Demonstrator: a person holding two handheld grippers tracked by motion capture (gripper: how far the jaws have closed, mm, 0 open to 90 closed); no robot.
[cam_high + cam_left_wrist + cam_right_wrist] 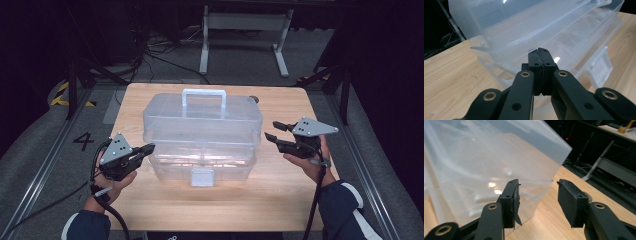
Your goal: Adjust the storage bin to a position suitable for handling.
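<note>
Two claws flank the clear box [202, 132]: left claw [148, 148] closed empty, right claw [276, 131] open; box contents indistinct.

"4" on the floor [82, 141]

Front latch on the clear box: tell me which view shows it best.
The high view: the front latch faces the camera whole, centred on the clear box. The left gripper view catches it obliquely.

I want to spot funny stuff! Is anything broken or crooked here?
Yes: the clear plastic storage box on the wooden table has its lid half lifted off the bottom tray, leaving a gap. Also, on the right gripper, one black rubber pad looks torn, with a ragged edge.
</note>
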